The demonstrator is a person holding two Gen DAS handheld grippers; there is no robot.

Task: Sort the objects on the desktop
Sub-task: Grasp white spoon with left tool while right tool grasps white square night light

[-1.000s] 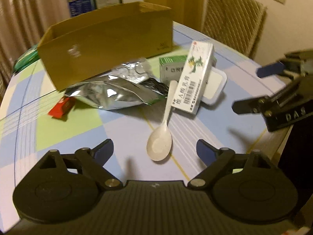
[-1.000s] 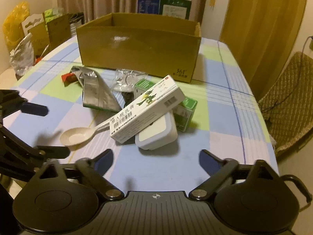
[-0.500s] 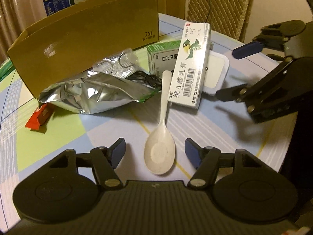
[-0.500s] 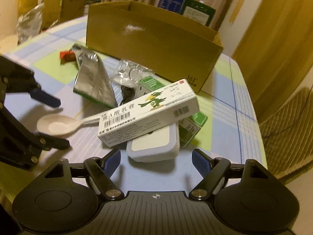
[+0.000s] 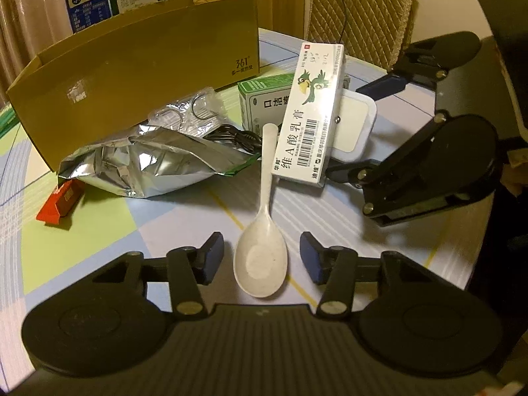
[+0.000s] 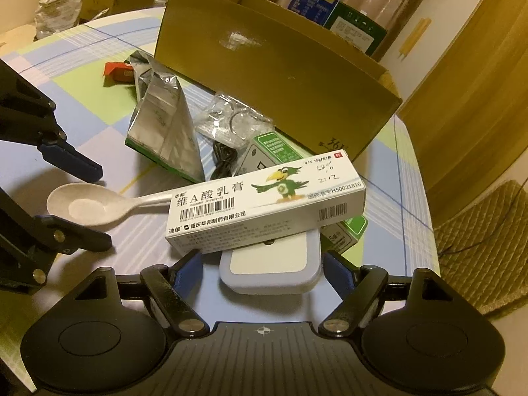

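White spoon between left tool pads.

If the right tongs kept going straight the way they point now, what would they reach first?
Most likely the flat white case, which lies between the open fingers of the right tongs. The long white ointment box rests on its far end, just beyond. Depth is hard to judge in this fisheye view.

Two low, close views angle down across one checked table. The left wrist camera looks over its gripper at a spoon, toward a cardboard box. The right wrist camera looks from the other side over its gripper. Both share spoon, white carton, foil bag and box, and each shows the other gripper.
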